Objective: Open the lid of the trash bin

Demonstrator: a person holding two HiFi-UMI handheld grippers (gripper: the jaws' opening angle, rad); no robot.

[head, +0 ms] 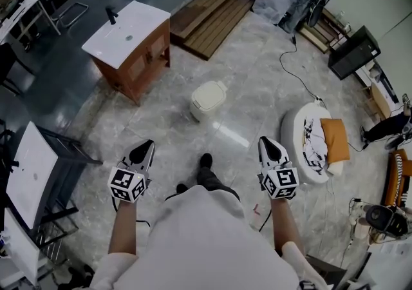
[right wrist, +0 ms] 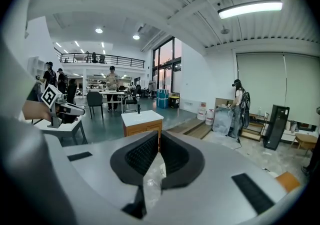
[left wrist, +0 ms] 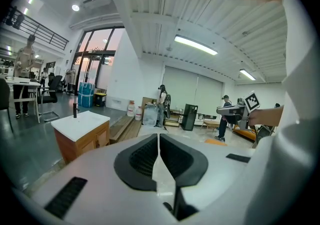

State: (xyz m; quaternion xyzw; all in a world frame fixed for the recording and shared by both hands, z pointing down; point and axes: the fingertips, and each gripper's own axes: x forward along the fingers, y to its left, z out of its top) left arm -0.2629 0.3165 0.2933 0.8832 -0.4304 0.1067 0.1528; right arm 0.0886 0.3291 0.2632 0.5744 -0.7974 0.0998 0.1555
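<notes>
**Lid Down, Bin Not Yet Reached**

From the head view: small cream plastic trash bin (head: 208,100) on the grey marble floor, lid shut. Well ahead of the left tongs (head: 145,145) and right tongs (head: 266,143), both held low.

From the left gripper view: left tongs (left wrist: 158,136) pressed together, gripping nothing.

From the right gripper view: right tongs (right wrist: 159,138) likewise closed and empty.

Nothing done yet, seemingly. Left to do: approach, catch the lid, lift.

Grey marbled floor (head: 257,89) fills the frame centre, a white-topped wooden cabinet (head: 132,37) stands upper left, wooden planks (head: 209,8) lie top centre, and a ceiling strip light (right wrist: 250,9) is lit.
</notes>
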